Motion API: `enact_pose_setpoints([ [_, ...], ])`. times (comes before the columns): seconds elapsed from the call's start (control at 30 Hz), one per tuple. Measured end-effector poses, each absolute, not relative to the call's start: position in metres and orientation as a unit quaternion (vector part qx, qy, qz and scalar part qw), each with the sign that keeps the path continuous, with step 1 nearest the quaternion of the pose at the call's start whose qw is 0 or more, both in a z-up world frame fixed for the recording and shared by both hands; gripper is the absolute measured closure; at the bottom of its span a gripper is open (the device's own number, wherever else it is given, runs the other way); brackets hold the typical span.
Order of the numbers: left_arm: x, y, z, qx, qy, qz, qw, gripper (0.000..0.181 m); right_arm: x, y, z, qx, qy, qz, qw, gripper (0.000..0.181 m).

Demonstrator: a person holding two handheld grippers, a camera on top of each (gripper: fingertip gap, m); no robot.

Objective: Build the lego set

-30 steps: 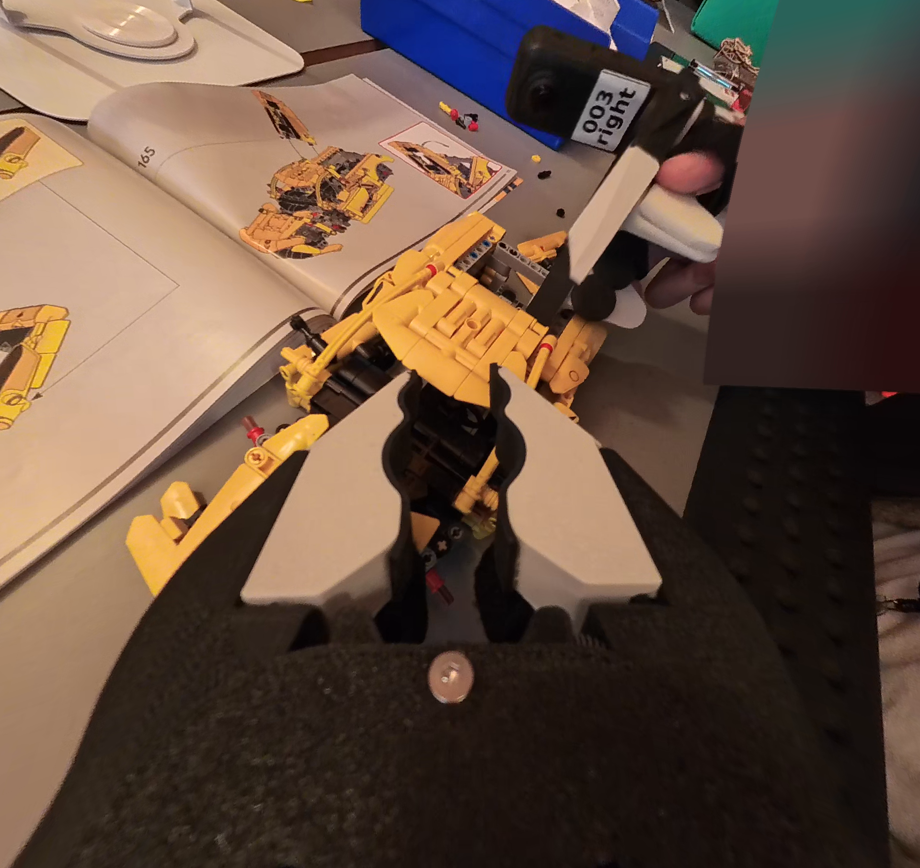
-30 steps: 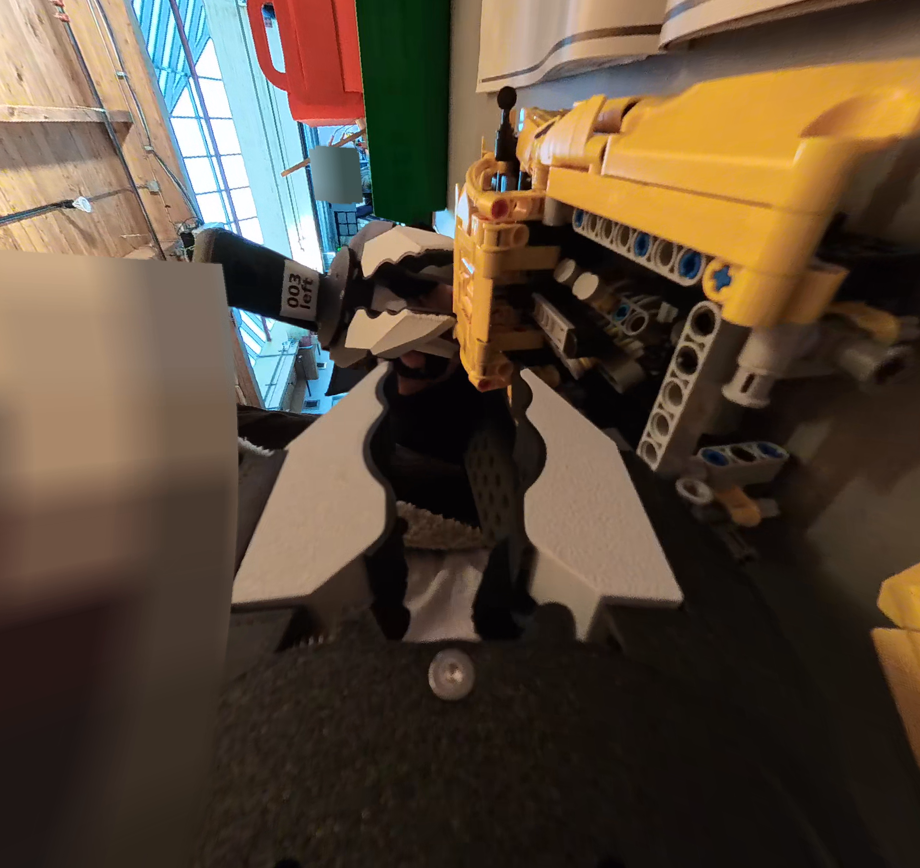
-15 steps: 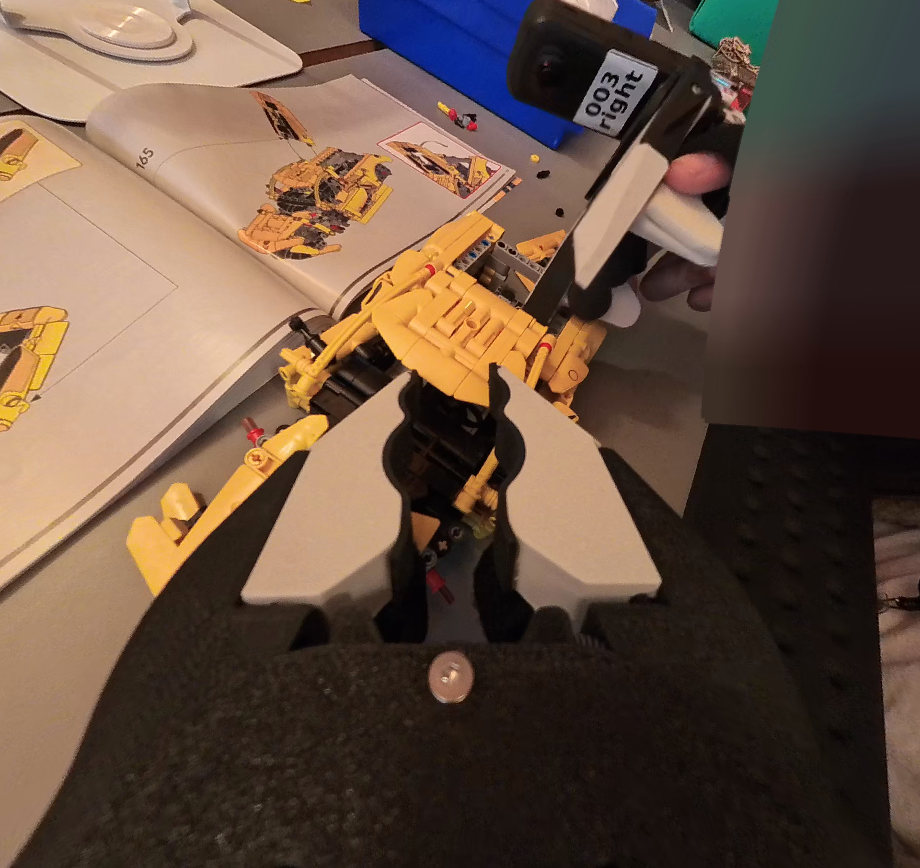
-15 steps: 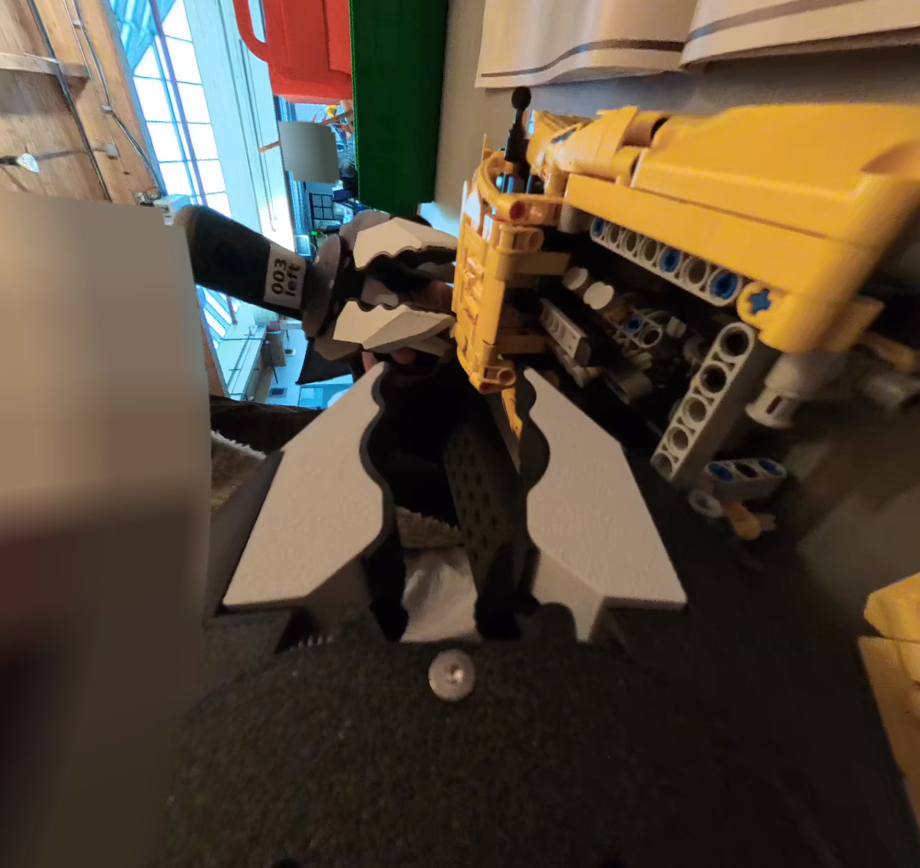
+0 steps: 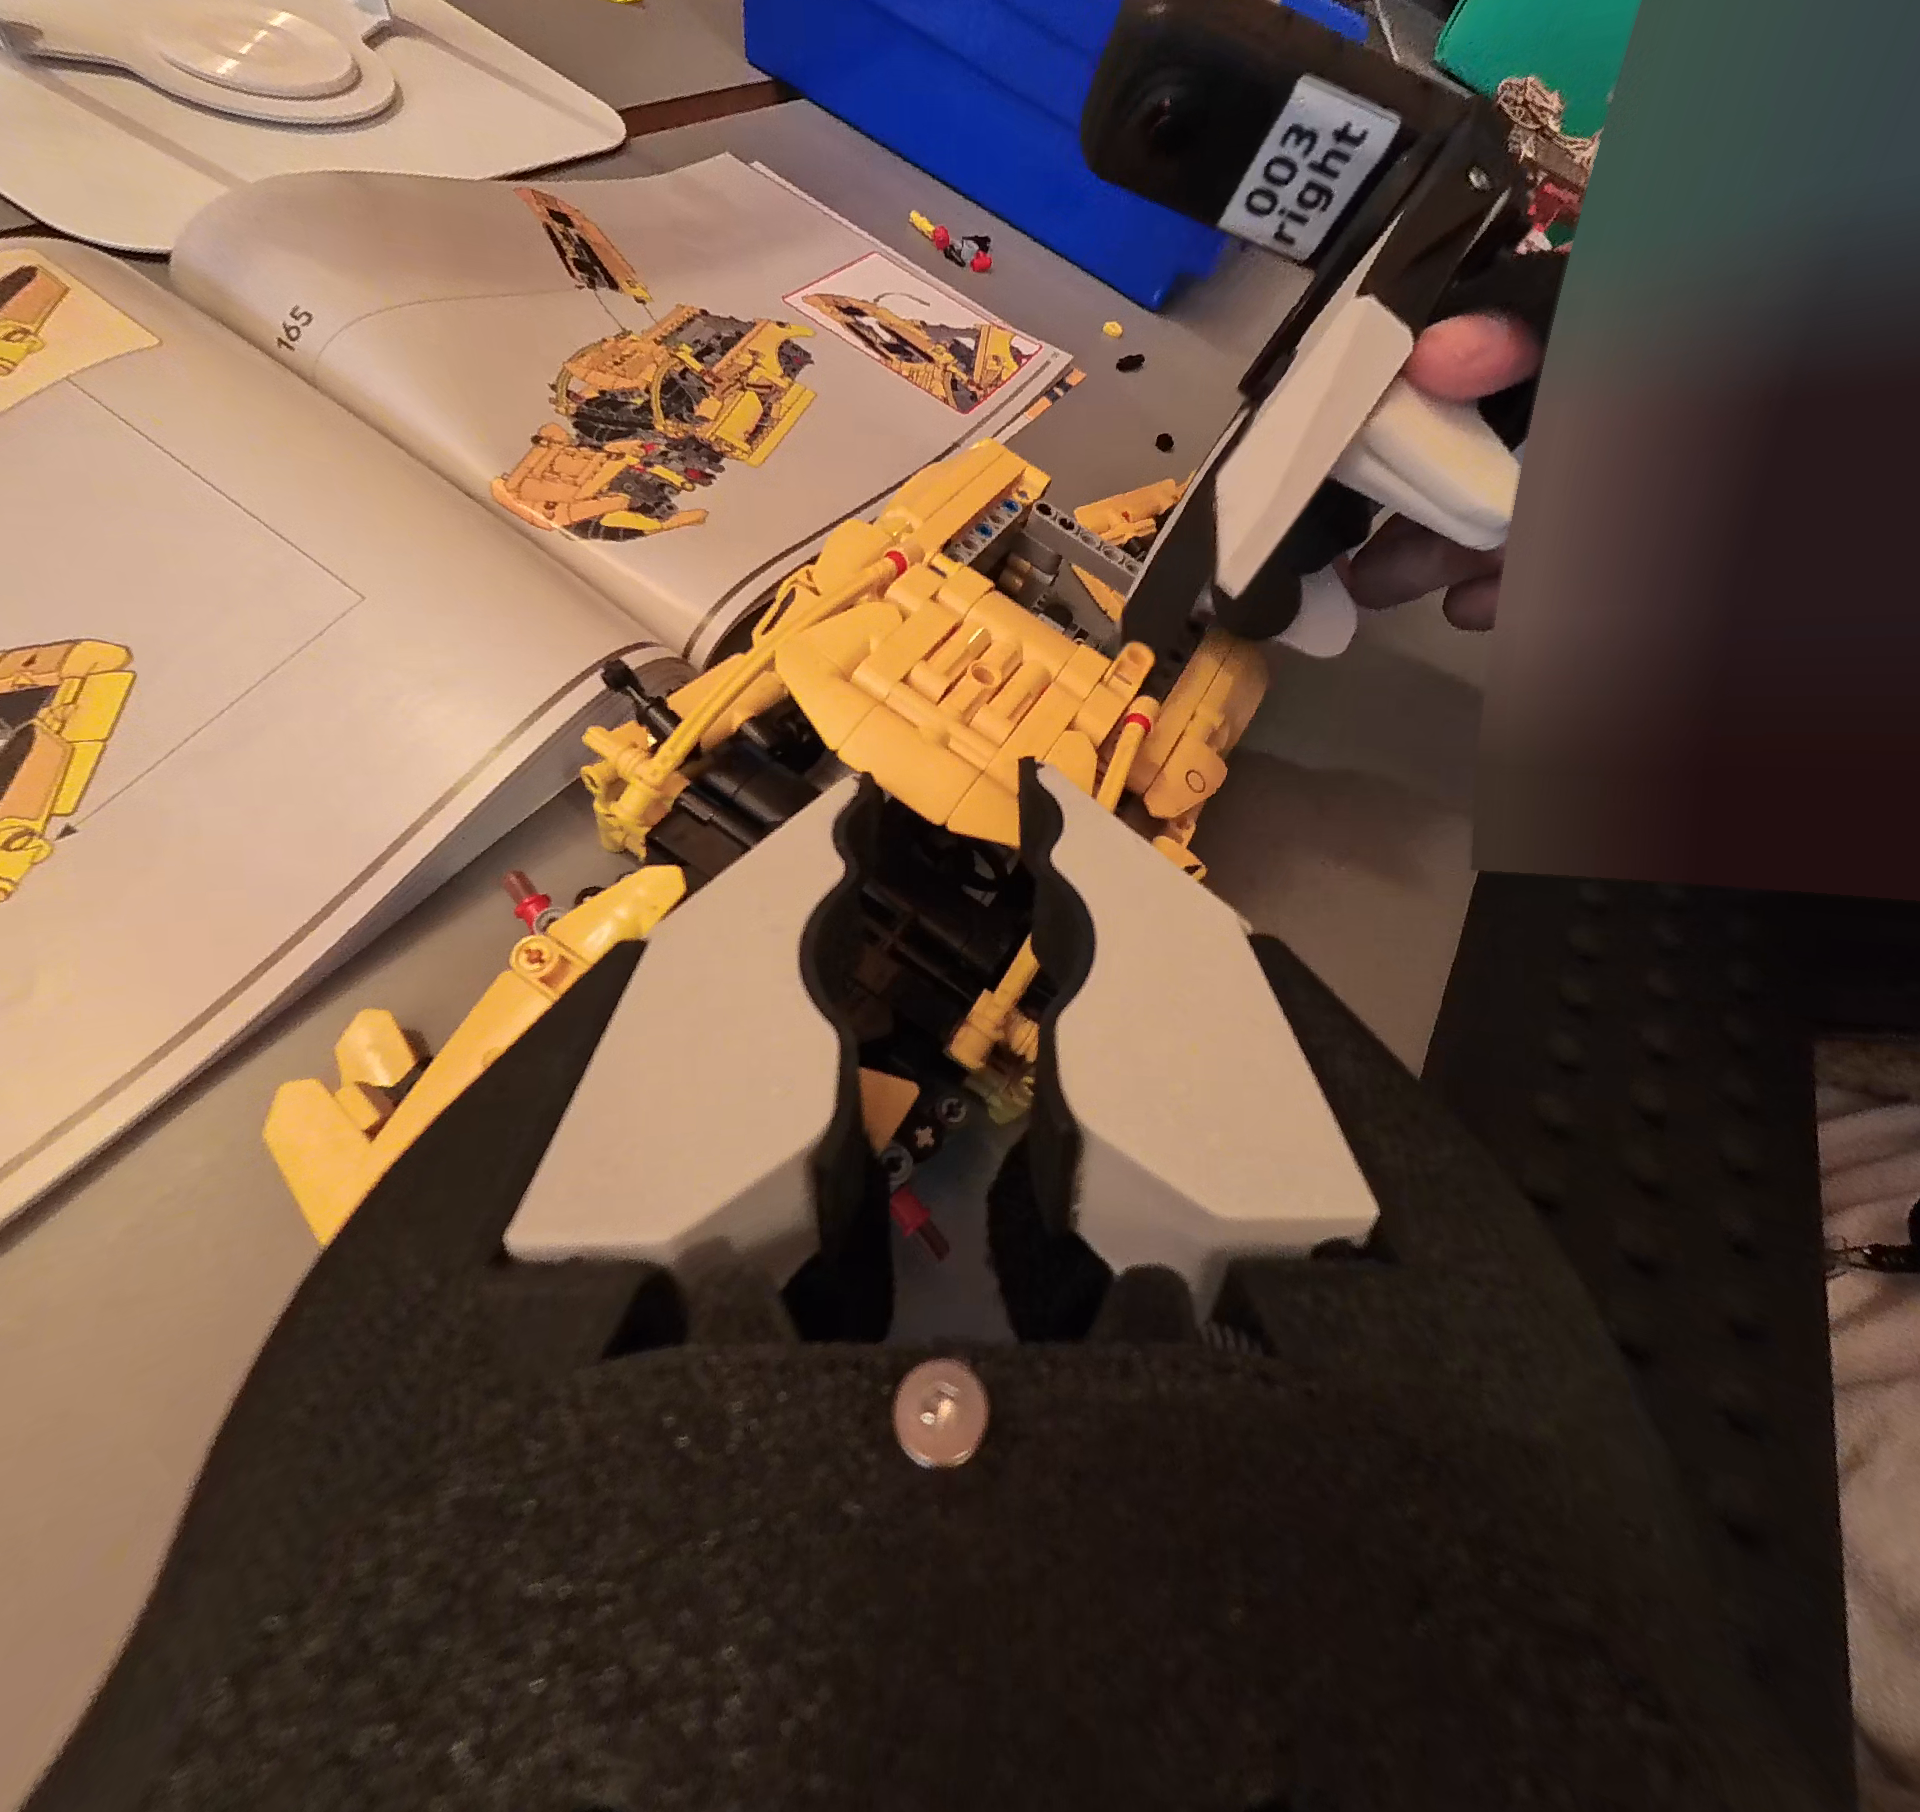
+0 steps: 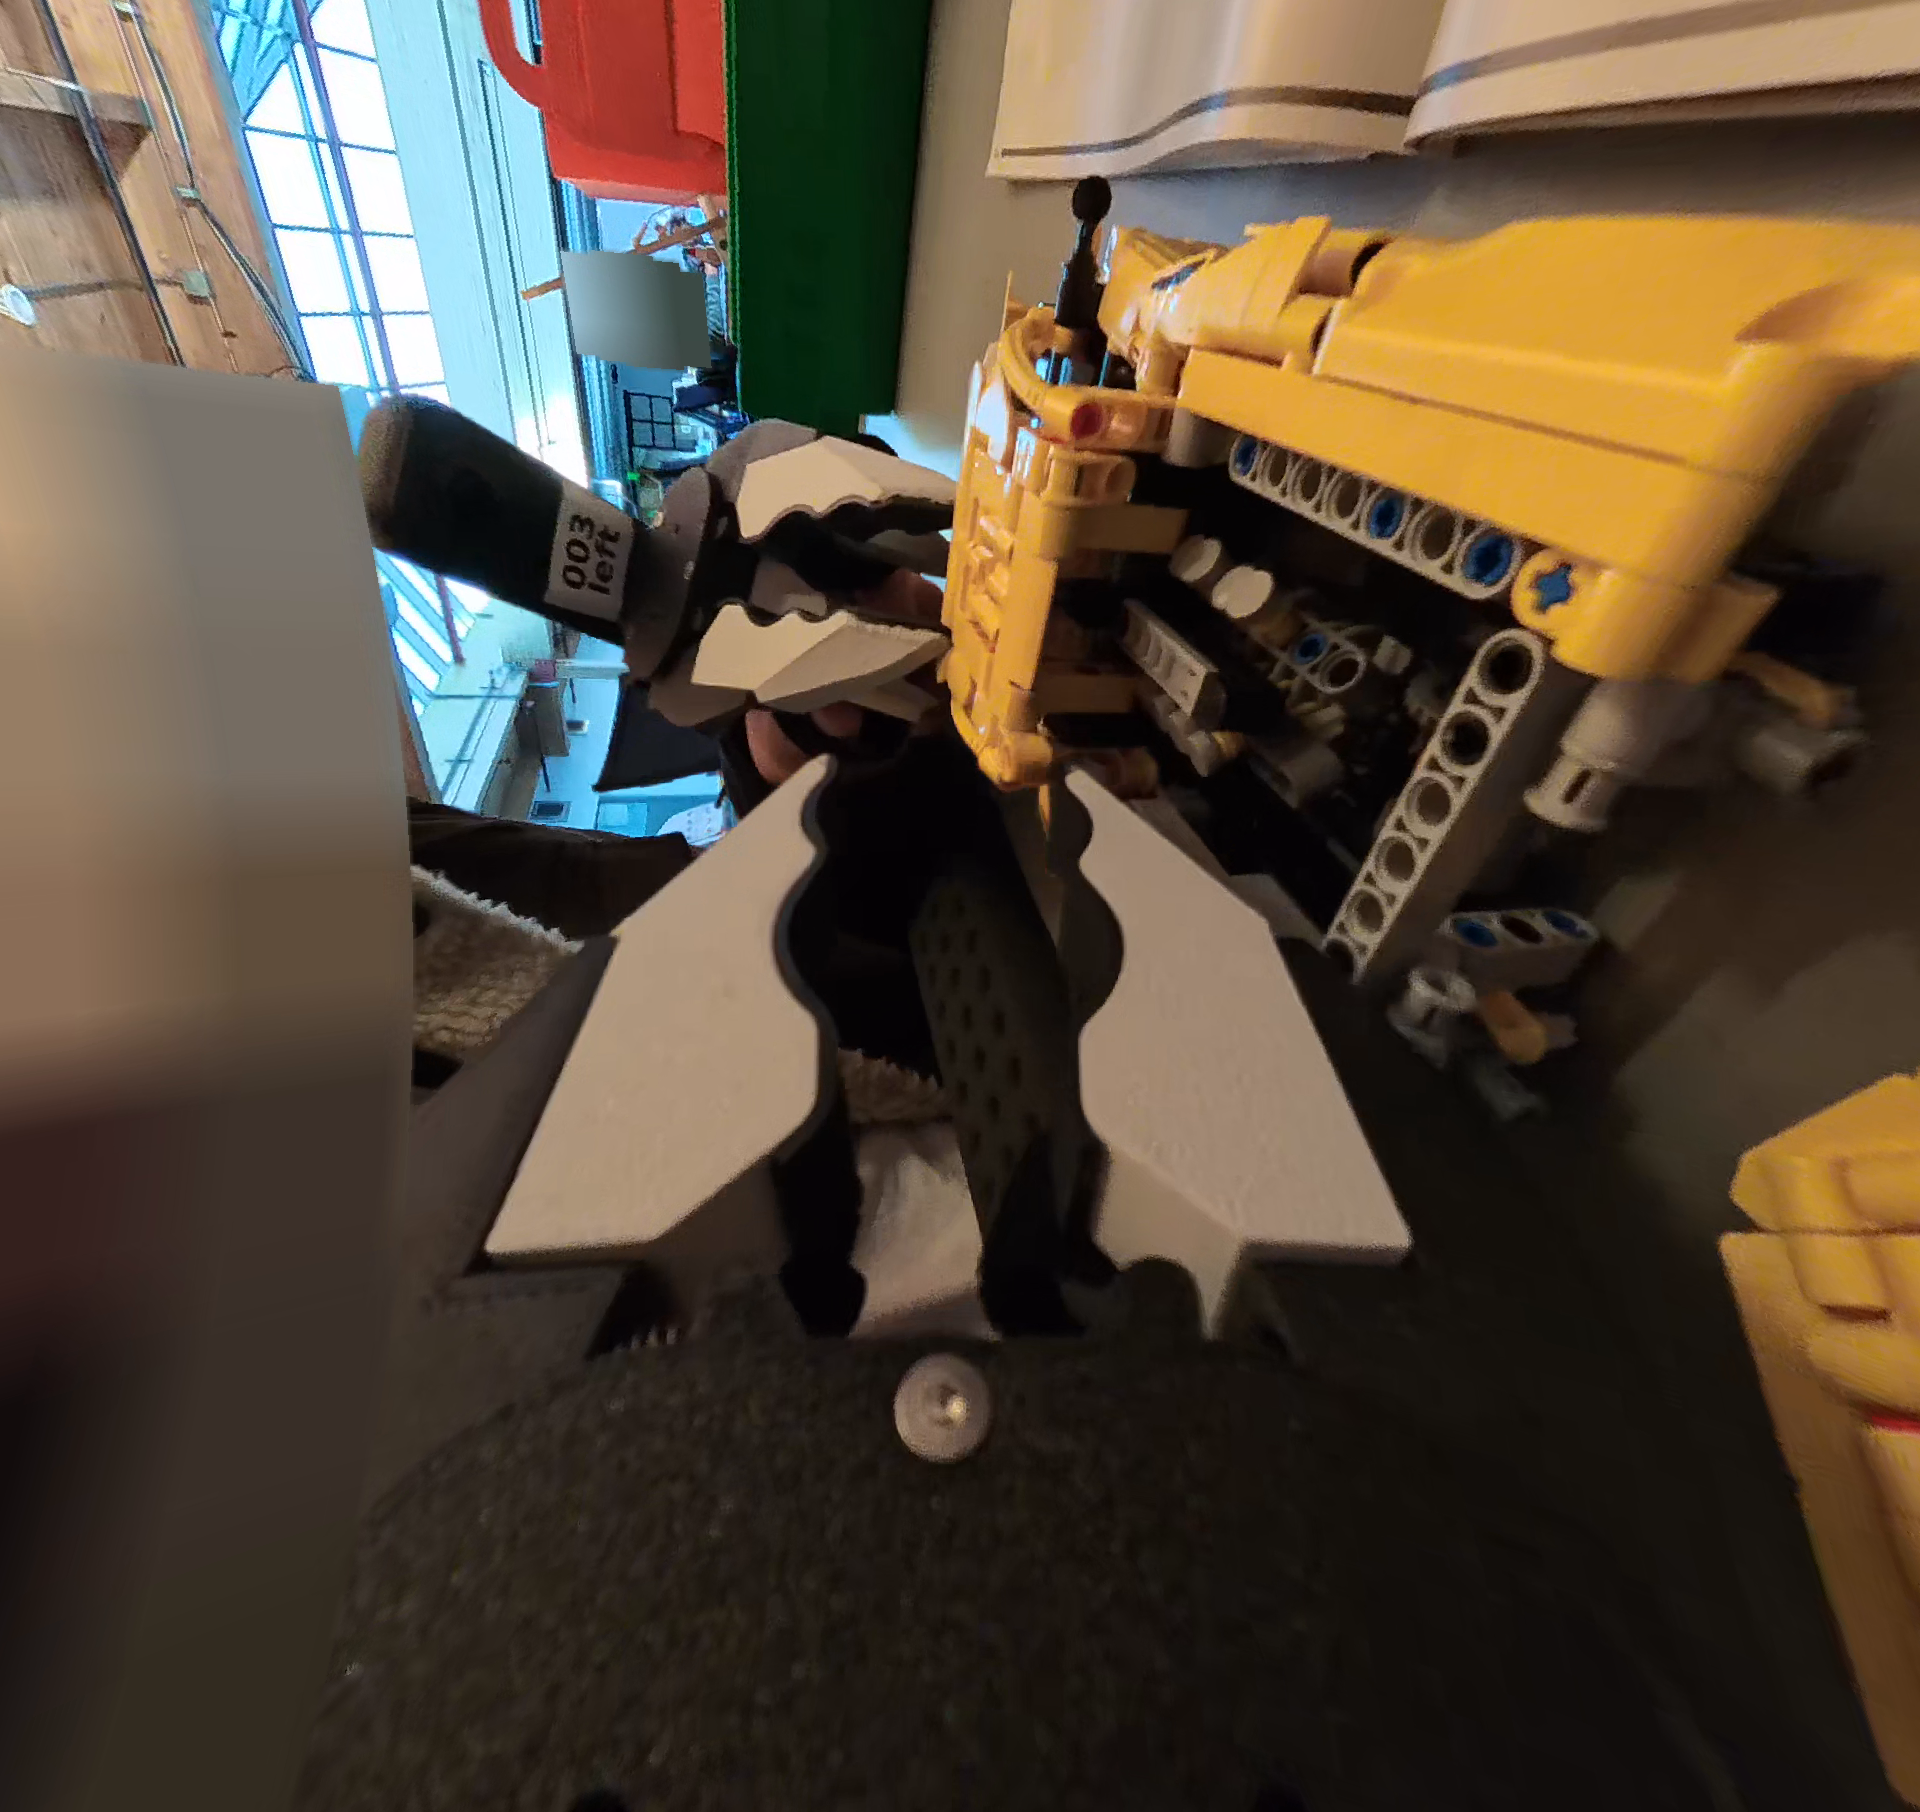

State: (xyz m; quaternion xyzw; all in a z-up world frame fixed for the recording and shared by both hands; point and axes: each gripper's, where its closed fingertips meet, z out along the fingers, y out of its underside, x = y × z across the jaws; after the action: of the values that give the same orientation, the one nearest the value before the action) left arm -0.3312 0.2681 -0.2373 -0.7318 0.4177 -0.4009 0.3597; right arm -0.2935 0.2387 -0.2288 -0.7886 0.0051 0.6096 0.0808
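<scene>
The yellow lego model lies tilted on the grey table beside the open manual. My left gripper is shut on the dark parts under the model's yellow hood. In the right wrist view it meets the model's yellow end panel from the left. My right gripper is open, and its right fingertip touches the model's lower yellow corner. In the left wrist view it comes down from the right onto the model's far side. A loose yellow arm piece lies left of my left gripper.
A blue bin stands behind the model, with small loose pieces in front of it. A white stand base sits at the back left. More yellow parts lie at the right in the right wrist view. A person's hand holds the right gripper. Left tips to right tips: about 6 cm.
The right gripper's body has tilted up and to the right while its fingertip stays against the model. The left gripper and the model have hardly moved.
</scene>
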Motion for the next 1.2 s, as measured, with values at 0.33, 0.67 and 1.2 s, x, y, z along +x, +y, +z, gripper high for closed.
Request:
enact_pose_setpoints([
  [0.33,-0.331,0.268,-0.237,-0.731,0.418,-0.401,0.360,0.155,-0.295,0.240,-0.229,-0.788,-0.002,0.609,0.092,0.144],
  [0.67,-0.331,0.268,-0.237,-0.730,0.418,-0.402,0.361,0.156,-0.288,0.283,-0.224,-0.778,0.021,0.614,0.131,0.103],
  [1.2,-0.330,0.267,-0.237,-0.729,0.420,-0.403,0.360,0.156,-0.298,0.288,-0.222,-0.766,0.018,0.637,0.086,0.112],
])
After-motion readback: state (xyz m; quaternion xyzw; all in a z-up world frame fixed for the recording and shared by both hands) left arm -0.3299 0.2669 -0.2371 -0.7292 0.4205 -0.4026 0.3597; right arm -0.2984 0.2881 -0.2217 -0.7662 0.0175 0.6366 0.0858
